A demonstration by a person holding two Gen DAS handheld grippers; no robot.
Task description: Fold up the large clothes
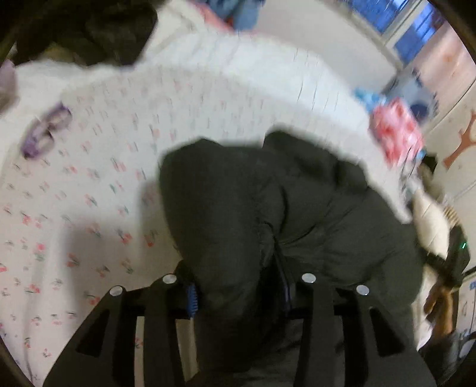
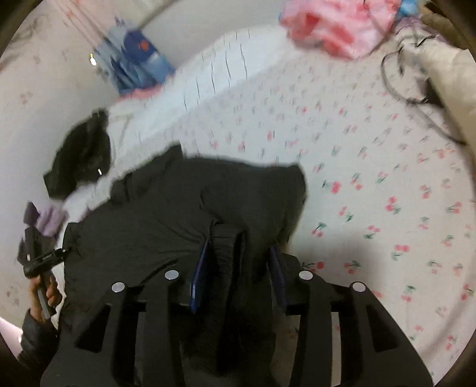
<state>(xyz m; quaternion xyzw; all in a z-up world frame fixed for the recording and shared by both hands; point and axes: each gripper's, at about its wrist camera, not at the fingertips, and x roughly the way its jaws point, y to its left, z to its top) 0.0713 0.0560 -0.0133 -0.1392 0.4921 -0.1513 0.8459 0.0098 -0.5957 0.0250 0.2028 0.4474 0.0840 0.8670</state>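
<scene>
A large black padded jacket (image 1: pixel 282 202) hangs in a bunched mass above a bed with a white cherry-print sheet (image 1: pixel 89 190). My left gripper (image 1: pixel 238 294) is shut on a thick fold of the jacket, which fills the gap between its blue pads. In the right wrist view the same jacket (image 2: pixel 166 220) spreads to the left, and my right gripper (image 2: pixel 238 268) is shut on a ribbed edge of it. The left hand-held gripper (image 2: pixel 41 262) shows at the far left, gripped by a hand.
A second dark garment (image 2: pixel 80 157) lies at the bed's edge near the wall. A purple item (image 1: pixel 44 131) lies on the sheet. Pink cloth (image 2: pixel 336 26), blue bags (image 2: pixel 134 62), a black cable (image 2: pixel 416 89) and a pillow (image 2: pixel 449 68) ring the bed.
</scene>
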